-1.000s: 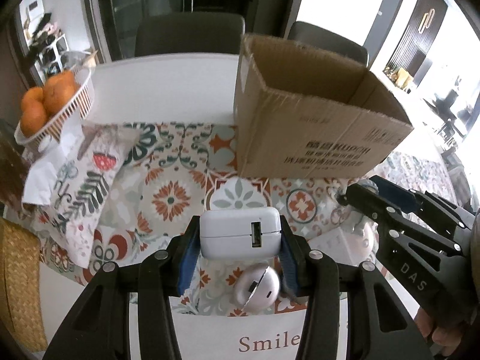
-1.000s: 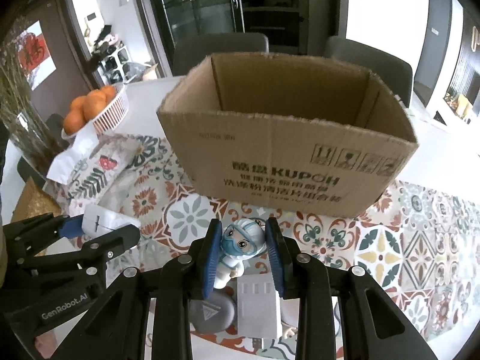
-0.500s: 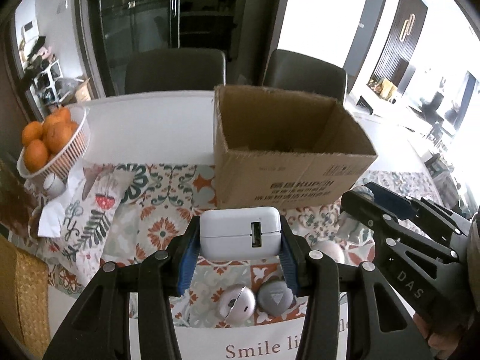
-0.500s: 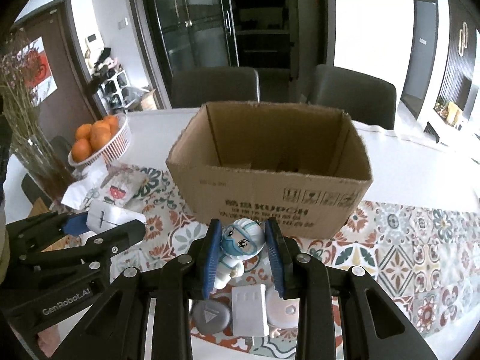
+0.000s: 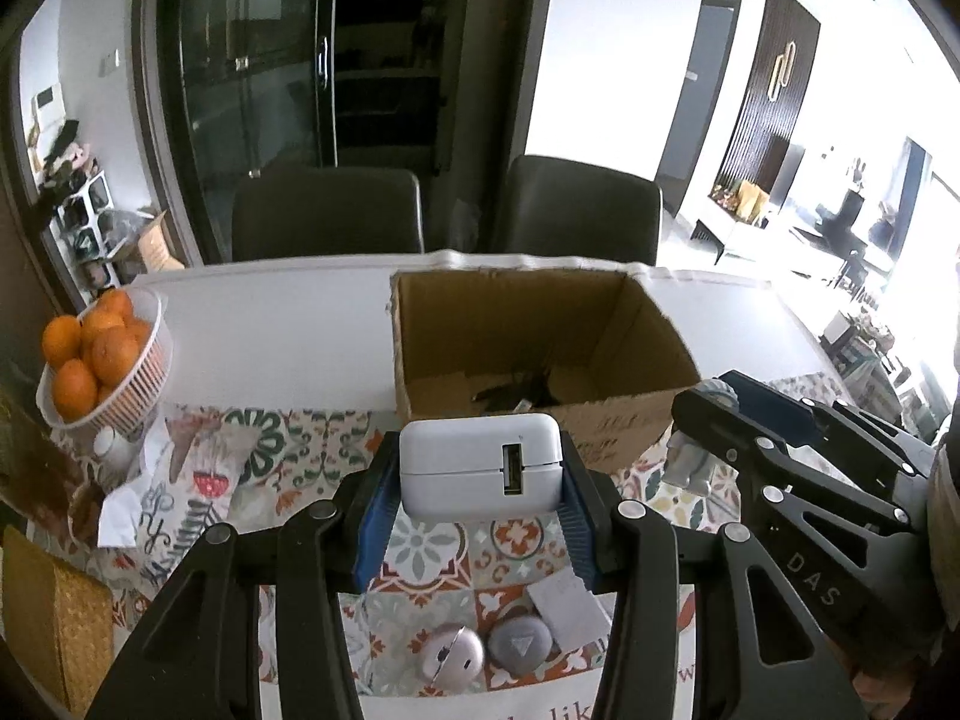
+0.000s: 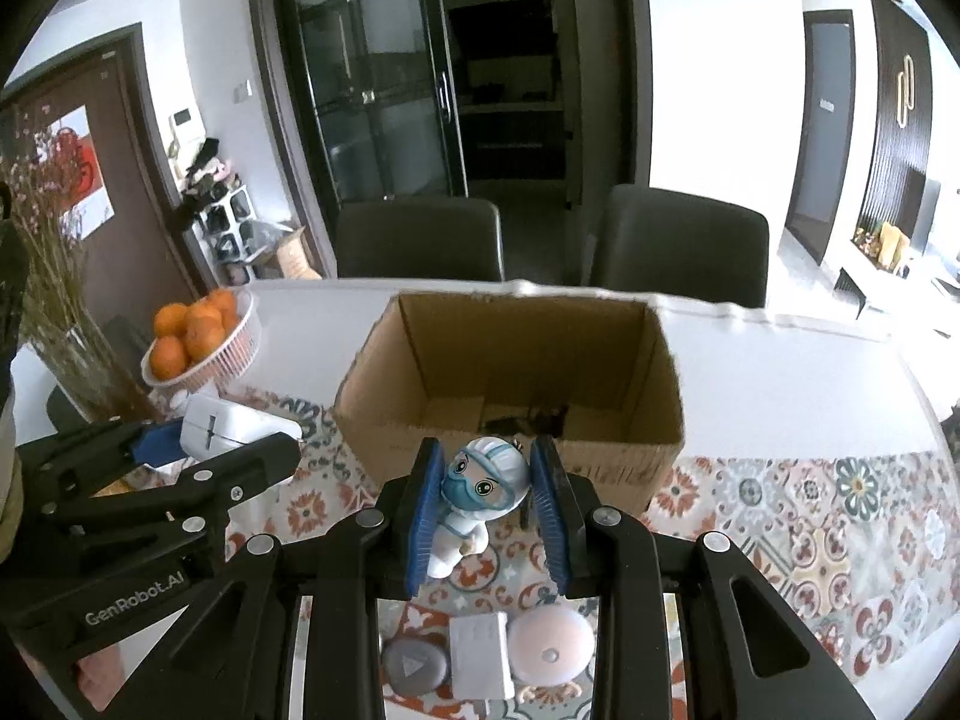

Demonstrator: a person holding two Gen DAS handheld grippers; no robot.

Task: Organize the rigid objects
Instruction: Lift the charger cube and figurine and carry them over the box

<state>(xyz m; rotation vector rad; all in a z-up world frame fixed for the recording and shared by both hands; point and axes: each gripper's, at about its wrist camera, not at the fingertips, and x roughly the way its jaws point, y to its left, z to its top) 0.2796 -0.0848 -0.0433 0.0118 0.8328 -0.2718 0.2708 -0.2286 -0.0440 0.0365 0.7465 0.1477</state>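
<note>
Now the white charger is clamped in the left tool and the figurine in the right tool, both held above the counter's near edge, with the open cardboard box straight ahead.

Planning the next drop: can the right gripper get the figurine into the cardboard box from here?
Probably yes. The box is open-topped straight ahead of the right gripper, jaws shut on the figurine, nothing between them.

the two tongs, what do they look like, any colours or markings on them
Both tongs are black angular frames with triangular cut-outs and silver screws, ending in ribbed blue pads. In the right wrist view the left tongs show white "GenRobot.AI" lettering; in the left wrist view the right tongs read "DAS".
</note>
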